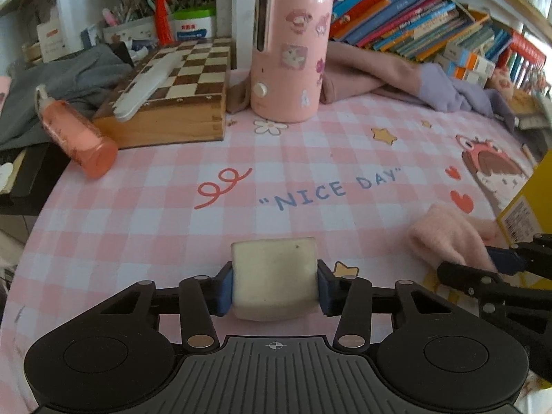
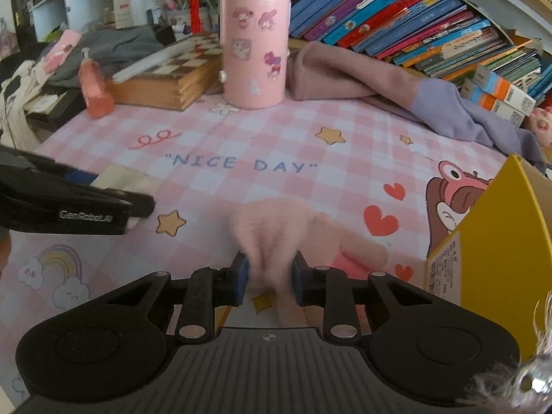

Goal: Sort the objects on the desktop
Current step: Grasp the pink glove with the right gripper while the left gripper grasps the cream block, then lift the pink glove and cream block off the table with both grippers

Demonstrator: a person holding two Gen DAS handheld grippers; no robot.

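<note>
Cream eraser block [image 1: 274,277] pinched by left hand-held gripper [image 1: 274,288]; right hand-held gripper [image 2: 270,277] squeezes fluffy pink cloth [image 2: 276,238].

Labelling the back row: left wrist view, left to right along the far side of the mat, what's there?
Orange-pink bottle → wooden chessboard box → pink cylindrical container → pink and purple cloth.

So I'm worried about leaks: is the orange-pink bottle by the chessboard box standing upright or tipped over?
Tipped. The orange-pink bottle lies slanted, leaning on the chessboard box, base on the checked mat.
</note>
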